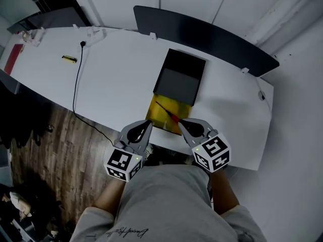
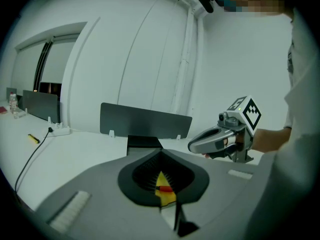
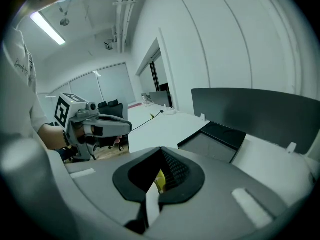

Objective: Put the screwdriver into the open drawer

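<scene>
The screwdriver point(image 1: 169, 113), with a thin dark shaft and a red handle, lies in the open yellow drawer point(image 1: 157, 119) at the desk's near edge. The drawer belongs to a black cabinet point(image 1: 180, 77) standing on the white desk point(image 1: 116, 79). My left gripper point(image 1: 148, 124) hangs shut just left of the drawer's front. In the left gripper view the red handle point(image 2: 165, 188) shows on the yellow floor beyond the closed jaws. My right gripper point(image 1: 182, 123) is shut beside the handle's end, with nothing between its jaws in the right gripper view.
A black cable point(image 1: 76, 84) runs across the desk's left part and over its near edge. A small yellow object point(image 1: 69, 59) lies near it. A dark partition point(image 1: 202, 34) stands along the desk's far edge. Wooden floor point(image 1: 45, 150) lies to the lower left.
</scene>
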A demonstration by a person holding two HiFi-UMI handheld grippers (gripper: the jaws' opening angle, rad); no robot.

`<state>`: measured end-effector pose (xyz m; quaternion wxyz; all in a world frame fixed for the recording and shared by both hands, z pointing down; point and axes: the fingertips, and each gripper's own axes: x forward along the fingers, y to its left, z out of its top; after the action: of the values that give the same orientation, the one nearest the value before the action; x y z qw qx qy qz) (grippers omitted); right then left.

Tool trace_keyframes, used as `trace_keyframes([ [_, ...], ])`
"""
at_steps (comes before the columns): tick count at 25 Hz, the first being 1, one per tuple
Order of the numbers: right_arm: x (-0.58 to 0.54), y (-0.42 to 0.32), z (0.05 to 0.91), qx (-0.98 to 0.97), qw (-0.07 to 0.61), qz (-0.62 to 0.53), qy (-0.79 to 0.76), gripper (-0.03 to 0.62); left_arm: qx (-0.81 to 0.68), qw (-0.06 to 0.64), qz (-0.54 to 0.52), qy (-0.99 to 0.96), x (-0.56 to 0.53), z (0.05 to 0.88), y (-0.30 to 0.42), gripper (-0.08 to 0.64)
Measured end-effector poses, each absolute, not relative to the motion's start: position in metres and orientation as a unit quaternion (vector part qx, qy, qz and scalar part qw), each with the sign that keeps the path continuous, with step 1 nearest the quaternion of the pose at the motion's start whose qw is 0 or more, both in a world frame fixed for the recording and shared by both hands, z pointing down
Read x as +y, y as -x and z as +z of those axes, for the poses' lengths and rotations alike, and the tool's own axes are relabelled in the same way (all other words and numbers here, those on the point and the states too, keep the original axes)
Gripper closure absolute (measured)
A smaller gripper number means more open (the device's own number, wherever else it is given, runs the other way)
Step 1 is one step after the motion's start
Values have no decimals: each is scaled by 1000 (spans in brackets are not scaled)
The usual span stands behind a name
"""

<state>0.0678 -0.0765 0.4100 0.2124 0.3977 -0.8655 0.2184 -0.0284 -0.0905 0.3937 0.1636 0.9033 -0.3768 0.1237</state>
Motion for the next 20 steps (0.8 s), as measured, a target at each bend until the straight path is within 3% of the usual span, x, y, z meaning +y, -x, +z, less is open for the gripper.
trace_keyframes([
  [20, -81, -57, 407, -872, 211, 208, -389, 580, -380, 158, 116, -904, -96, 386, 30, 560],
])
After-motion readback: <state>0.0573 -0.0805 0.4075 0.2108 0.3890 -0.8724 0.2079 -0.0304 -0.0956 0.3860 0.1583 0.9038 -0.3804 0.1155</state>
